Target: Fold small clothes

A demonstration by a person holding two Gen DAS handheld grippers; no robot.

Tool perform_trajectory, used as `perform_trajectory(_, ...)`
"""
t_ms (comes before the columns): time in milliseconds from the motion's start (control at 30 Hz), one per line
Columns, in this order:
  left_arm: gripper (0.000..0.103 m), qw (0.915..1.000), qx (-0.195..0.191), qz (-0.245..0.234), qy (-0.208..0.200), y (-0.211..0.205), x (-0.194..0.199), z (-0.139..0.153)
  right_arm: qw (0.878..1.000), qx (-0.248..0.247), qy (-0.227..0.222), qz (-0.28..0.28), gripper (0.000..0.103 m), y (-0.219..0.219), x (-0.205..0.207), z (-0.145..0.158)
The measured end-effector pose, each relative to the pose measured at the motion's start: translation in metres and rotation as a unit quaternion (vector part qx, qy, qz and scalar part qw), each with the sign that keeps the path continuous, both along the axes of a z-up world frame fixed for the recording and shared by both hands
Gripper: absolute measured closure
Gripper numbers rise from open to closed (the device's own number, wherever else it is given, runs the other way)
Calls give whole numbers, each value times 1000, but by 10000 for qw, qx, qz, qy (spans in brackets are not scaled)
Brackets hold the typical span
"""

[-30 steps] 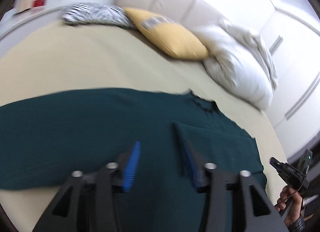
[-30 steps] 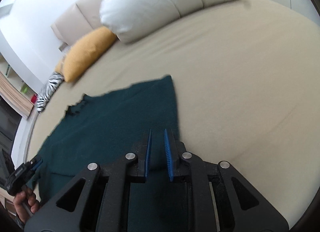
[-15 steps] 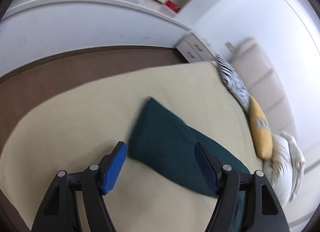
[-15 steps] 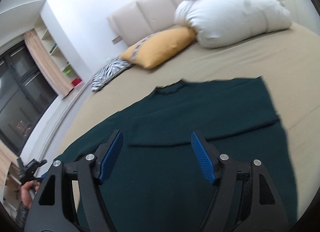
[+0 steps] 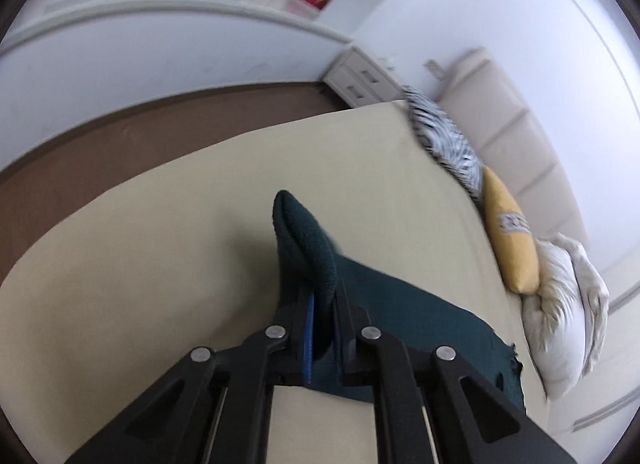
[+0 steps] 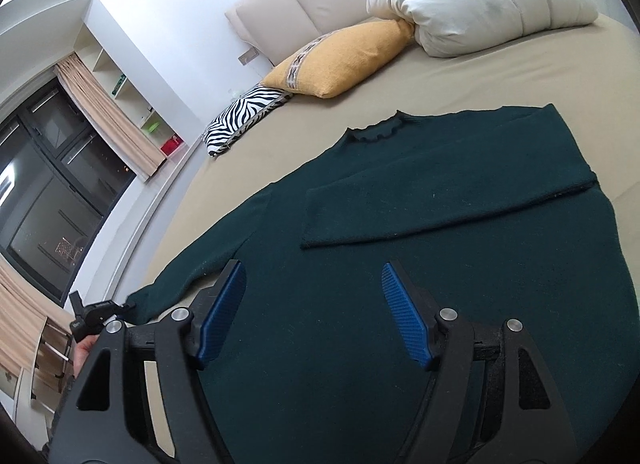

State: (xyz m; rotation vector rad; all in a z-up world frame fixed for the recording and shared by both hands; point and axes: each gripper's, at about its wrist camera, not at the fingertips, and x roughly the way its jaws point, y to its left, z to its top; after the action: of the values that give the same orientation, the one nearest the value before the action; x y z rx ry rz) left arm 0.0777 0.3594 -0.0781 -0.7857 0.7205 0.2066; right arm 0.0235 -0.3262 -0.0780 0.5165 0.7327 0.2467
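Observation:
A dark green sweater (image 6: 400,264) lies flat on the beige bed (image 6: 500,76), neck toward the pillows. Its right sleeve (image 6: 440,204) is folded across the chest. Its left sleeve (image 6: 208,260) stretches out to the left edge of the bed. My left gripper (image 5: 322,304) is shut on the cuff of that sleeve (image 5: 308,248), which sticks up between the fingers; in the right wrist view it shows at the sleeve's end (image 6: 100,310). My right gripper (image 6: 314,316) is open and empty, above the sweater's lower body.
A zebra pillow (image 6: 244,112), a yellow cushion (image 6: 340,52) and a white duvet (image 6: 480,4) lie at the padded headboard. A white nightstand (image 5: 360,80) and brown floor (image 5: 120,144) lie beyond the bed's left edge. Dark windows (image 6: 40,192) with curtains are further left.
My left gripper has closed on the left sleeve's cuff. My right gripper released the right sleeve earlier, opened wide and drew back over the sweater's body.

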Motion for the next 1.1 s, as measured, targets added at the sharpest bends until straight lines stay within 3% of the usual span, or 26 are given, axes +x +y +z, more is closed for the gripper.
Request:
perform_trajectory(100, 95, 9976, 204, -542, -388, -52, 10, 38, 9999, 97, 100, -49, 34, -8, -2, -9)
perform_trajectory(267, 95, 9765, 426, -1938, -844, -184, 31, 73, 9993, 299, 190, -135, 34, -21, -7, -22)
perform_trajectory(367, 95, 9615, 270, -2614, -805, -259, 43, 58, 9984, 412, 319, -206, 34, -33, -5, -31)
perform_trajectory(467, 91, 9413, 11, -3334, -521, -323, 48, 17, 9968, 538, 514, -282, 34, -44, 1, -43)
perform_trajectory(567, 82, 9262, -198, -3763, -104, -350, 49, -18, 9943, 640, 814, -266, 34, -47, 7, -58)
perform_trajectory(633, 66, 9269, -257, -3743, -109, -341, 40, -20, 9930, 711, 928, -168, 34, -45, 13, -66)
perform_trajectory(700, 31, 9309, -145, -3639, -287, -323, 28, -8, 9926, 767, 945, -52, 33, -39, 21, -70)
perform_trajectory(733, 26, 9328, -61, -3582, -399, -312, 23, -2, 9924, 785, 945, 46, 33, -31, 27, -71)
perform_trajectory(867, 25, 9384, -133, -3396, -627, -262, 3, 10, 9907, 776, 1039, 412, 33, 2, 54, -74)
perform_trajectory(1000, 25, 9525, -260, -2994, -481, -221, -5, 0, 9870, 475, 1494, 344, 32, 30, 83, -95)
perform_trajectory(1100, 26, 9613, -329, -2711, -357, -197, -1, -9, 9899, 196, 1317, 477, 36, 53, 95, -94)
